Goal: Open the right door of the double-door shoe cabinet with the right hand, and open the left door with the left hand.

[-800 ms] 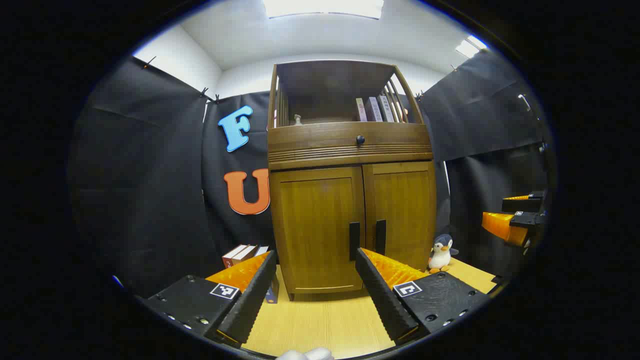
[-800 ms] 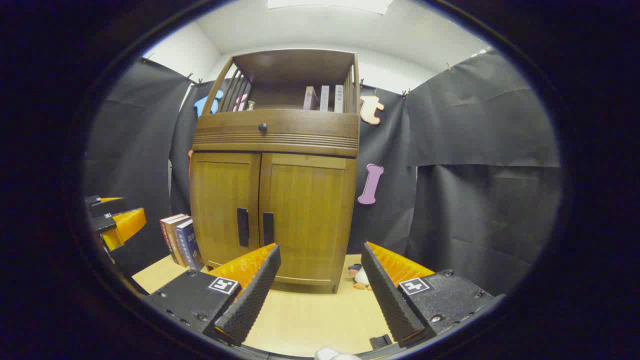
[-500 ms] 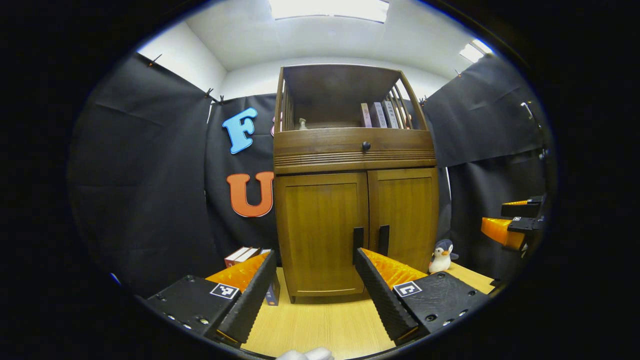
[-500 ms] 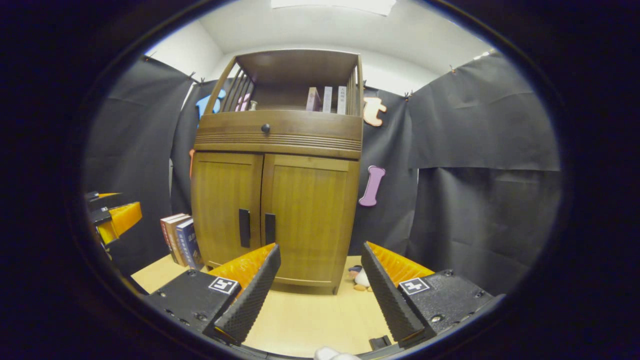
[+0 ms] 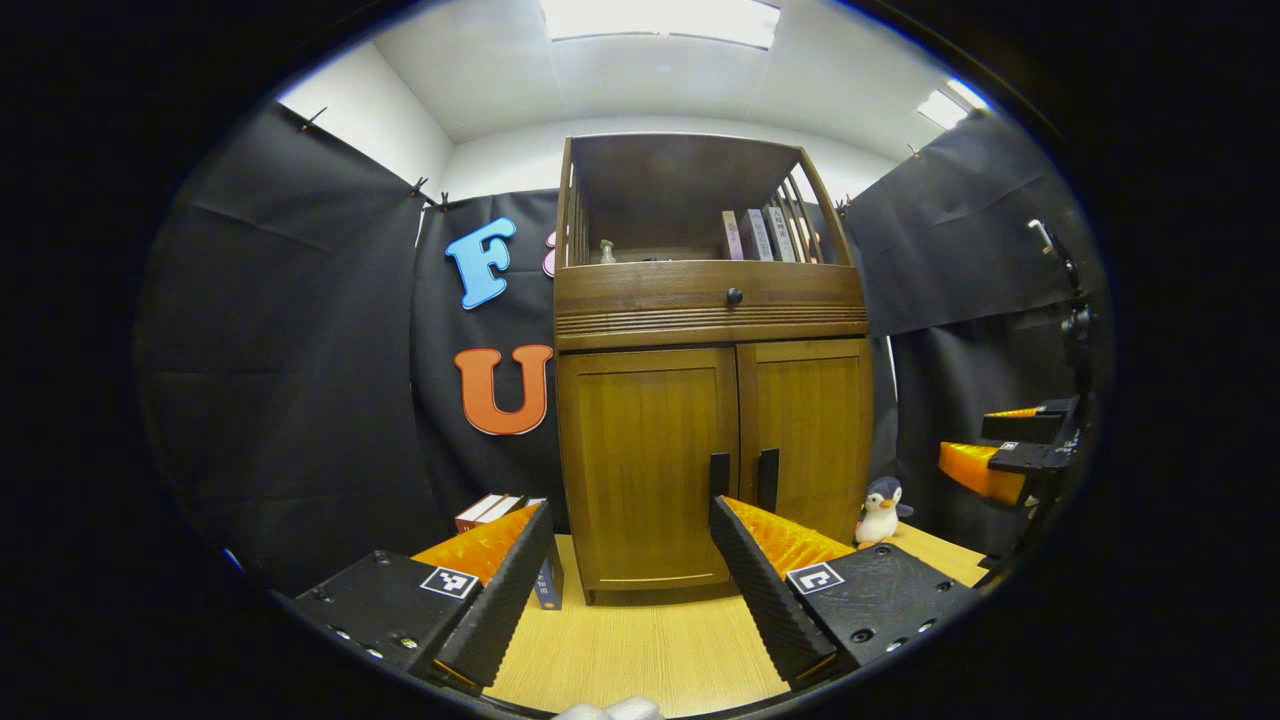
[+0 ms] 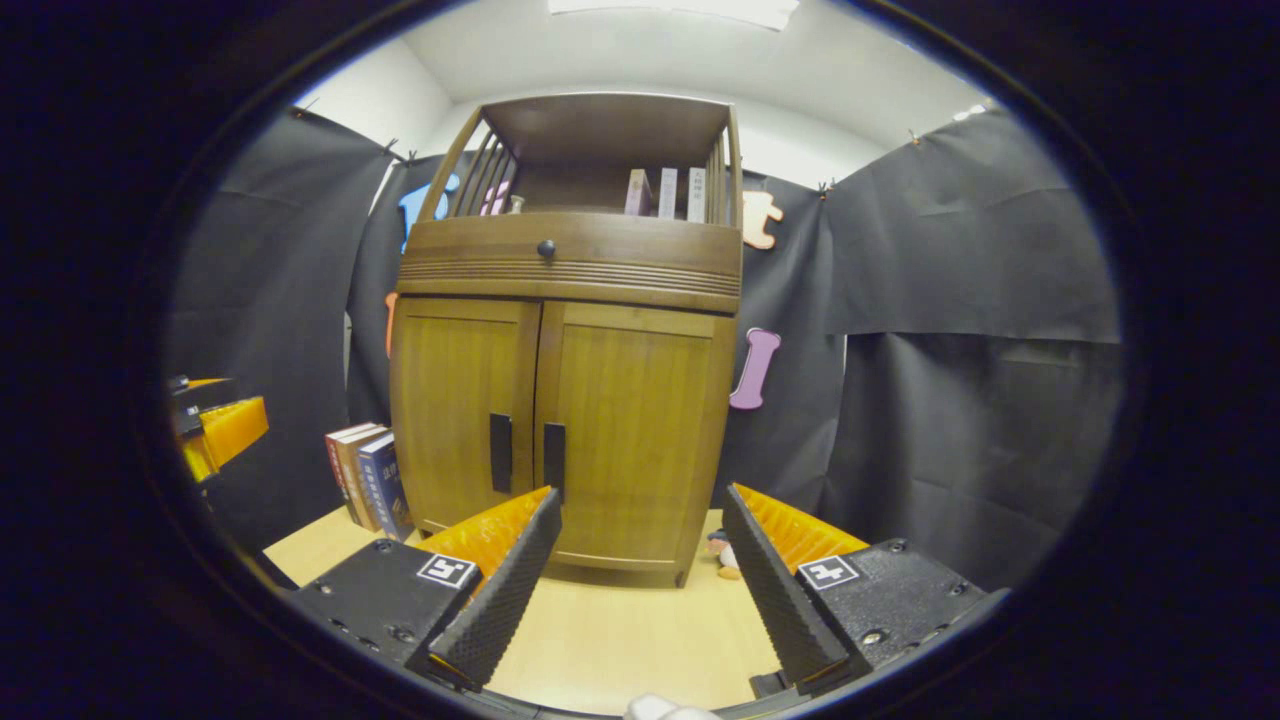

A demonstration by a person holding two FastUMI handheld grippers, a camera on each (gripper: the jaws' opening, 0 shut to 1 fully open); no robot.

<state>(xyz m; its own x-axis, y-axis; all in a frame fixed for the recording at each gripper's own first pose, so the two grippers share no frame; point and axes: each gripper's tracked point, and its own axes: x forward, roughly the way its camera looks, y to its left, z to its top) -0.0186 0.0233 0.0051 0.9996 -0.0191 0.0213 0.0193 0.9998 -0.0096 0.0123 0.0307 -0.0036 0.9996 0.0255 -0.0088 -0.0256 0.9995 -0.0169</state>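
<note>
Black-draped booth, shoe cabinet [image 6: 560, 400] centre: I hold my right gripper [image 6: 640, 575] and left gripper [image 5: 630, 570] spread and empty short of its closed doors, lined up toward the handles [image 6: 553, 455].

You are working in a staged recording booth set up like a corner of a home, not a lived-in room. Black cloth [image 5: 290, 330] hangs clipped on every side, with white wall and ceiling light panels [image 5: 660, 18] above it. A wooden shoe cabinet [image 5: 712, 400] stands on a pale wood-grain floor [image 5: 640, 650], with books [image 6: 662, 192] on its open top shelf. More books [image 6: 362, 472] lean beside it, and a small penguin toy [image 5: 882, 510] sits at its other side.
</note>
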